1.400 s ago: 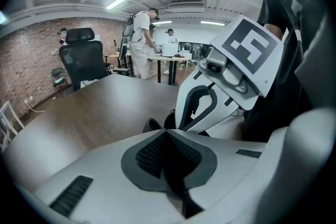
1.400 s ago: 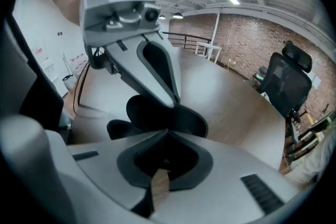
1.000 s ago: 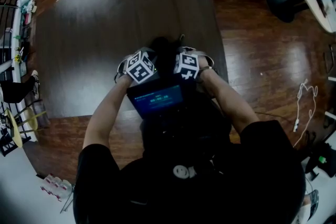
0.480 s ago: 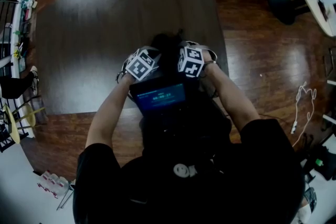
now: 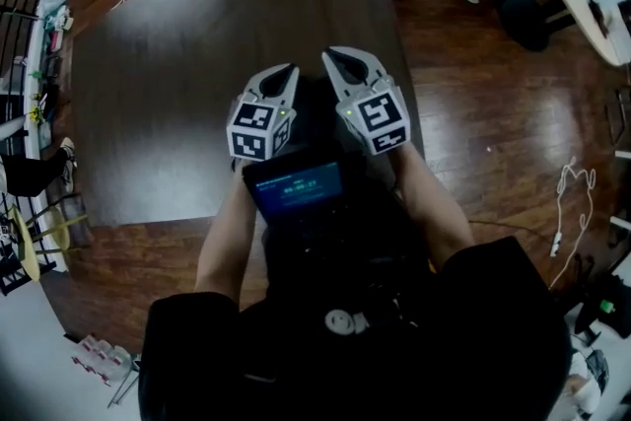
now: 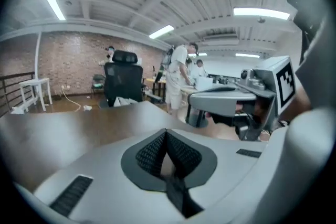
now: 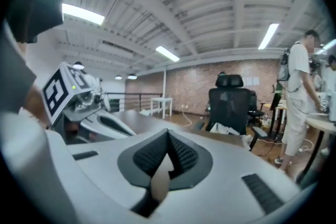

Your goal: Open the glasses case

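Left gripper: the left gripper (image 5: 289,71) hung above the near part of the dark table (image 5: 187,44). Its 2 jaws were pressed together with nothing between them.
Right gripper: the right gripper (image 5: 331,56) hung just beside the left one. Its 2 jaws were pressed together too, and it held nothing.
Glasses case: it did not show in any of the 3 views. The grippers and the person's small screen (image 5: 296,184) hid the near edge of the table, so I cannot tell if it lay there.
Far side: a black office chair (image 7: 231,97) stood past the table's far edge.
Step in hand: this looked like the very start. No gripper touched the case, and the case was not yet opened.
Next move: I think the case must be found first. Then both grippers need to come down and spread their jaws. 1 should hold the bottom half steady while the other lifts the lid.
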The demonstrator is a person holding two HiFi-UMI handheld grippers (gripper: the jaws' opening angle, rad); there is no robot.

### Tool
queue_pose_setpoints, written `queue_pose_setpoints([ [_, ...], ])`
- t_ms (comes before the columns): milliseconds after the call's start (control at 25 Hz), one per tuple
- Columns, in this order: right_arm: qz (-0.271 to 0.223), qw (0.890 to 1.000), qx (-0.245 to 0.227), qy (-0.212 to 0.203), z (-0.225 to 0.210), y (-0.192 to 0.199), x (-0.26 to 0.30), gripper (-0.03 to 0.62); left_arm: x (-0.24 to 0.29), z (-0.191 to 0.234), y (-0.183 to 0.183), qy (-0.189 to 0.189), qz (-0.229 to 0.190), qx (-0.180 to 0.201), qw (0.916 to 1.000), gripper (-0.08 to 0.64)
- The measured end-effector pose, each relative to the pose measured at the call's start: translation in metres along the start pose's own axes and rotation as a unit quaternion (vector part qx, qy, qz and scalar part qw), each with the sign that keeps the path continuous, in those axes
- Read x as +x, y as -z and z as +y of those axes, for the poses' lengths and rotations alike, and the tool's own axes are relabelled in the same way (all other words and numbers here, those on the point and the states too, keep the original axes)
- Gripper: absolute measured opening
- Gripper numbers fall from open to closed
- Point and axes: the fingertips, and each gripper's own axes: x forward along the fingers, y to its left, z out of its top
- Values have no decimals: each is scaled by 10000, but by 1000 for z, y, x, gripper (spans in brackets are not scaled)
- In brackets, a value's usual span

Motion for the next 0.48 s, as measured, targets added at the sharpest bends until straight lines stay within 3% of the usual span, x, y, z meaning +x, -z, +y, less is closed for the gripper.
queue_pose_setpoints([
  [120,-701,9943,324,740,-9,-26,-16,8,-10,-1,-37,-865,-785,-37,9931,0],
  [280,-402,9812,489,1824,-21,-7,-21,8,-18,17,-34,-2431,-773,-30,9669,0],
  [360,-314,9772,524,2032,-20,1,-36,11,-19,7,-25,-2713,-666,-153,9601,0],
  [480,-313,9760,551,2083,-24,4,-54,11,-16,-14,-20,-2592,-666,-259,9632,0],
])
